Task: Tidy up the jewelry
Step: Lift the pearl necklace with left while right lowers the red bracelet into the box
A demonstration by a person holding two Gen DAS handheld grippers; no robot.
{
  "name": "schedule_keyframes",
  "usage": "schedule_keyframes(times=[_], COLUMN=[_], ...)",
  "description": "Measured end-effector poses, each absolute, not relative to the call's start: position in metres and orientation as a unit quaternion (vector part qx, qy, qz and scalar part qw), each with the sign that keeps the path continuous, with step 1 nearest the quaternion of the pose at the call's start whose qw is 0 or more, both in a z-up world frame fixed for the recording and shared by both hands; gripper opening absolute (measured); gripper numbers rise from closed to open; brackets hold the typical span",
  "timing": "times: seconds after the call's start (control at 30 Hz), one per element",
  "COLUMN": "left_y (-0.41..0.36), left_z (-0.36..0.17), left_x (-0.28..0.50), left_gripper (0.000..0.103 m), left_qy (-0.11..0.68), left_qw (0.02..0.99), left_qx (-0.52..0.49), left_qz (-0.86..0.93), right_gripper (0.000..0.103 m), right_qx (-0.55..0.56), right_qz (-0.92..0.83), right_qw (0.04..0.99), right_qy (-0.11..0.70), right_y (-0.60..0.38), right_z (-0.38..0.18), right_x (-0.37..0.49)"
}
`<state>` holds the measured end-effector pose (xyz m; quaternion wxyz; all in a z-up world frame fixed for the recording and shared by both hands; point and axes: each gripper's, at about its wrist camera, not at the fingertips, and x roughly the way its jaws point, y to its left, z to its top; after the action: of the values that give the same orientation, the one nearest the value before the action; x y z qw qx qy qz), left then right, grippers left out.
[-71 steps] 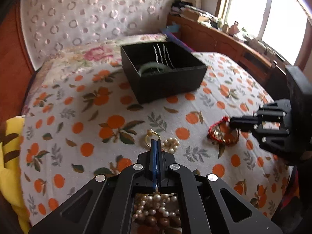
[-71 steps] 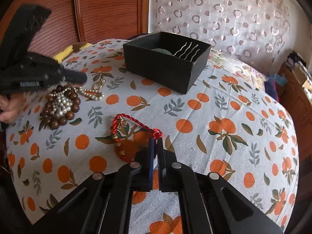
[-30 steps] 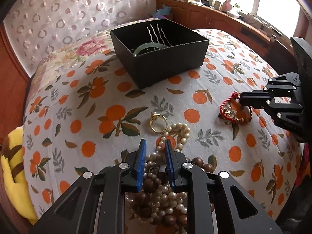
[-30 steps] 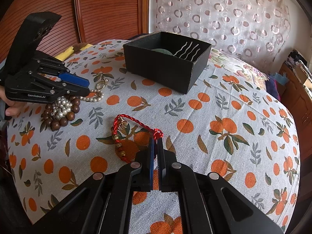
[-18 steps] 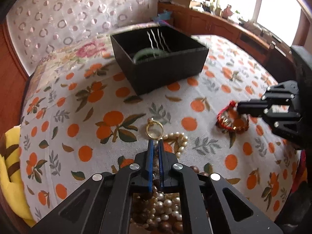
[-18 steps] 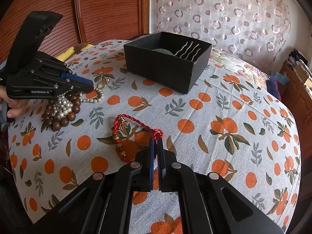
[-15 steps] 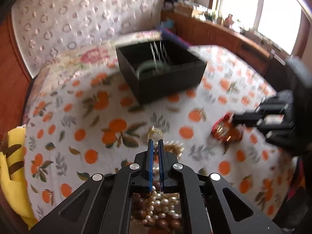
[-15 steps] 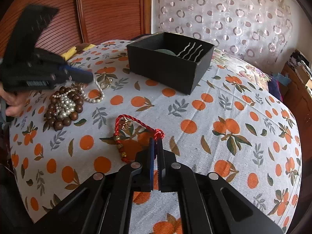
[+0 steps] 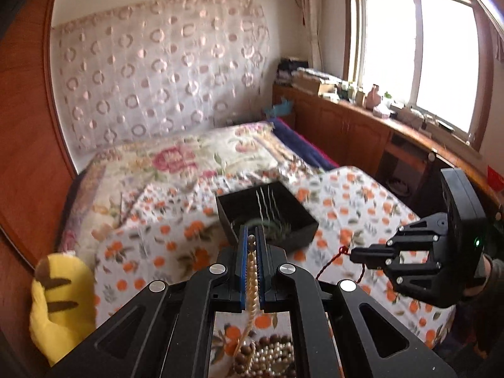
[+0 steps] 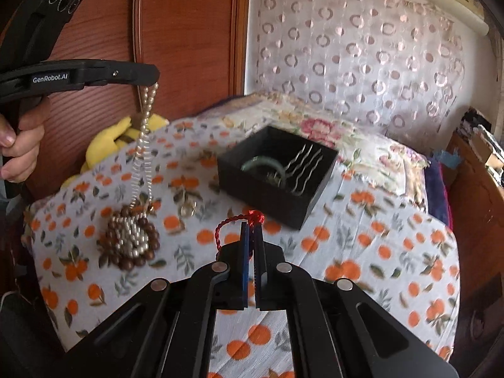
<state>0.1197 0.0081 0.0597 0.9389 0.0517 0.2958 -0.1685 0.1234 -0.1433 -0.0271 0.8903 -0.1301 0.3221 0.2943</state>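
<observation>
While the left gripper (image 9: 251, 239) points down over the orange-print cloth (image 9: 356, 195), its blue pads are clenched on a pearl string (image 9: 251, 278) that runs between them, one brown bead sitting at the very tips. Below the jaws the string drops to a heap of pearls and brown beads (image 9: 267, 354) at the bottom edge of the left wrist view. Ahead, blurred, sits the black box (image 9: 267, 217) with wavy pins leaning inside. At right the right gripper (image 9: 354, 253) hangs above the cloth, pinched on a red cord (image 9: 330, 263) that dangles from its tip; a hand in a dark sleeve grips its handle at the frame edge. A yellow plush (image 9: 60, 302) lies at lower left.

From the right wrist view, the right gripper (image 10: 251, 230) tilts down toward the box (image 10: 277, 173), its jaws tight on the knot of the red cord (image 10: 231, 223), whose loop curls out to the left and down. Inside the box lie a green bangle (image 10: 261, 163) and the silver pins (image 10: 302, 163). At upper left the left gripper (image 10: 152, 77) is held level and well above the cloth by a hand (image 10: 20, 141) wrapped around its grip. The pearl string (image 10: 143, 145) hangs taut from its tip down to the bead heap (image 10: 130, 236) resting on the cloth. A gold ring (image 10: 188, 209) lies just beside the heap, between it and the box.
</observation>
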Motion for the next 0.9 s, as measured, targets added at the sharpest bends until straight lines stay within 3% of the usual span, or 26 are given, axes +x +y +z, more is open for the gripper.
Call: schedule_keyframes(times=[0.53,0.9], left_y=[-0.005,-0.022], left_z=[0.134,0.140], left_x=[0.149,0.196], left_gripper=[0.004,0.004], left_qy=[0.241,0.252], left_qw=[0.957,0.956], left_qx=[0.046,0.052], left_qz=[-0.156,-0.140], right_gripper=[0.003,0.003], right_qx=[-0.123,-0.090], right_qz=[0.272,0.273], right_qw=[0.913,0.912], right_qy=[0.276,0.293], right_y=[-0.149,-0.147], right_z=[0.021,0.012], right_x=[0.160,0.209])
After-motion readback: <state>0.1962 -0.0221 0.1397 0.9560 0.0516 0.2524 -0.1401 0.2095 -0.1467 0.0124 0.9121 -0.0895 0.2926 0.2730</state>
